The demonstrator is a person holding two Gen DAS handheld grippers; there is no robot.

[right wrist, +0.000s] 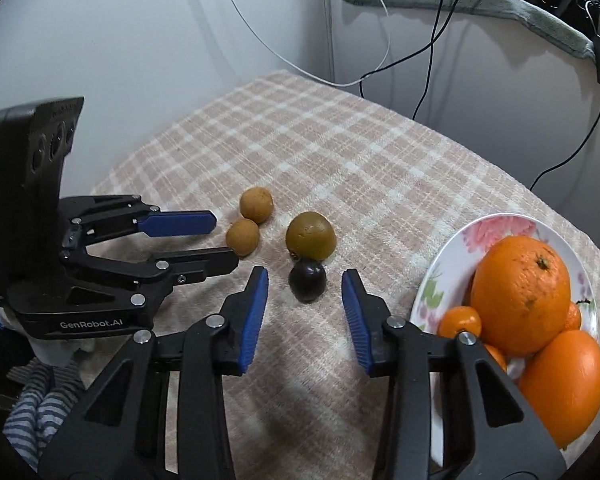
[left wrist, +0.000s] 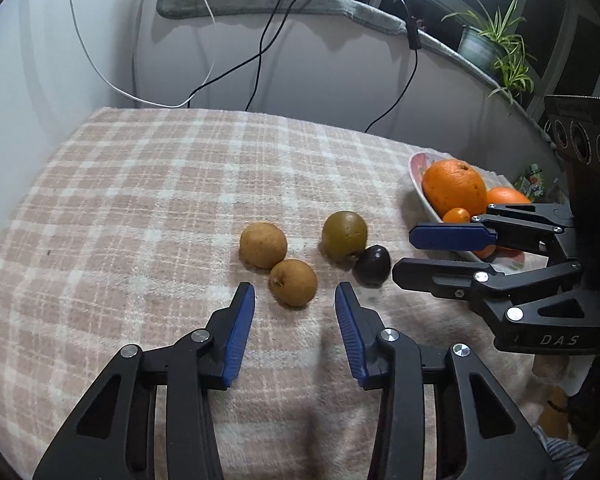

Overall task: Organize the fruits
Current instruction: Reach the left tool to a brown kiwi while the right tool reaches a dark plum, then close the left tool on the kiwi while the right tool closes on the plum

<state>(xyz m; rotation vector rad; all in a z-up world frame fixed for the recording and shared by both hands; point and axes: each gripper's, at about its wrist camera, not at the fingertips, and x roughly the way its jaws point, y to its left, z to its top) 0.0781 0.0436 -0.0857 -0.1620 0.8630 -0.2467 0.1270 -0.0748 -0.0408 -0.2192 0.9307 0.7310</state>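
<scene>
Four loose fruits sit on the plaid cloth [left wrist: 140,184], none on the plate [right wrist: 452,264] yet. Left gripper [left wrist: 295,300] has jaws apart, empty; nearest brown fruit [left wrist: 293,282] lies just ahead of the gap, slightly toward the left finger, with the second brown fruit [left wrist: 263,245] touching or nearly touching it farther out. Right gripper [right wrist: 305,286] also has jaws spread, empty; dark plum-like fruit [right wrist: 307,280] sits right at the mouth between the fingertips, and the green-brown round fruit [right wrist: 311,236] is just beyond it, touching or almost. Plate lies off the right finger's outer side, already loaded with a large orange [right wrist: 520,294], a second orange [right wrist: 564,384] and small mandarins [right wrist: 459,321].

Handling guess: dark fruit looks small, smooth, light, likely slick and bruisable, so grip across its widest middle with light squeeze. Round shape may roll on the fuzzy cloth or squirt out if pinched off-centre. Brown fruits look rougher-skinned, firmer, easier hold. Neighbour fruit may get nudged when closing. Plate is crowded; the pile could shift when more is added.
</scene>
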